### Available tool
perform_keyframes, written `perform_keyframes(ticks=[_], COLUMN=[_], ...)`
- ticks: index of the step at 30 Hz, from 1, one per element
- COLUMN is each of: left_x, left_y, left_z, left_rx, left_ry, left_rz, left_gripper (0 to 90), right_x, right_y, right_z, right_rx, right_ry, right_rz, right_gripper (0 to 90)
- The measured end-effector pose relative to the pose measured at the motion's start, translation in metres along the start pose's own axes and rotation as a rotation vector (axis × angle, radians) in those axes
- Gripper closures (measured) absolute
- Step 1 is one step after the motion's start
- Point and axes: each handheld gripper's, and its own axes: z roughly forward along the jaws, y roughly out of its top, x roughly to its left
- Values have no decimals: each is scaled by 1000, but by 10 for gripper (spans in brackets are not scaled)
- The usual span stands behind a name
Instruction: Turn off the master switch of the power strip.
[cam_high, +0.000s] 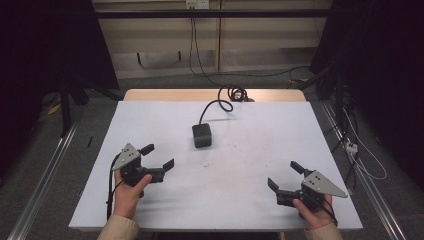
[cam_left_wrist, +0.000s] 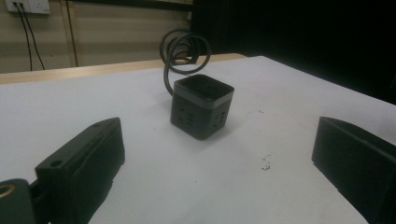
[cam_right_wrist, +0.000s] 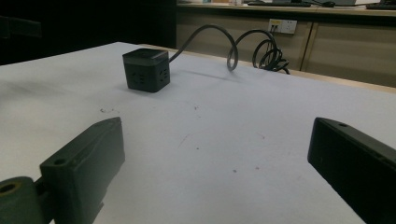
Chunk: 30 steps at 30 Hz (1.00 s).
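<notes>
A black cube-shaped power socket (cam_high: 201, 135) stands upright on the white table top (cam_high: 250, 165), with its dark cable (cam_high: 216, 106) curling to the far edge. My left gripper (cam_high: 157, 156) is held open at the left, jaws wide apart and pointing right, a short way from the cube. The cube (cam_left_wrist: 201, 106) stands ahead between the left jaws, at a distance. My right gripper (cam_high: 284, 176) is open at the near right, pointing left. From there the cube (cam_right_wrist: 146, 69) sits far off at the upper left, and its cable (cam_right_wrist: 233, 44) loops behind.
The white sheet covers a wooden table whose far edge (cam_high: 175, 94) shows. Cables (cam_high: 360, 155) trail on the floor at the right, and metal rails (cam_high: 45, 165) run along both sides. A wall socket (cam_right_wrist: 282, 25) is on the cabinets behind.
</notes>
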Motion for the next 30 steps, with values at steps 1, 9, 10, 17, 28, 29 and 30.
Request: perform_keyframes(ticks=[1, 9, 10, 17, 28, 29, 30], left_x=[0, -3, -3, -6, -11, -11, -11], left_y=[0, 4, 4, 7, 17, 17, 17], left_z=[0, 9, 9, 16, 35, 36, 36], left_rx=[0, 2, 2, 7, 17, 16, 16], left_ry=[0, -20, -20, -19, -30, -33, -33], left_rz=[0, 2, 2, 5, 30, 29, 29], left_gripper=[23, 23, 23, 24, 26, 27, 28], right_x=[-1, -2, -2, 0, 0, 0, 0], right_y=[0, 3, 3, 5, 4, 3, 3], right_z=[0, 1, 2, 4, 5, 5, 5], right_rx=[-4, -18, -21, -22, -17, -13, -12], right_ry=[-3, -5, -3, 9, 19, 23, 25], right_rz=[4, 16, 16, 12, 10, 3, 1], right_gripper=[33, 33, 33, 33, 34, 34, 34])
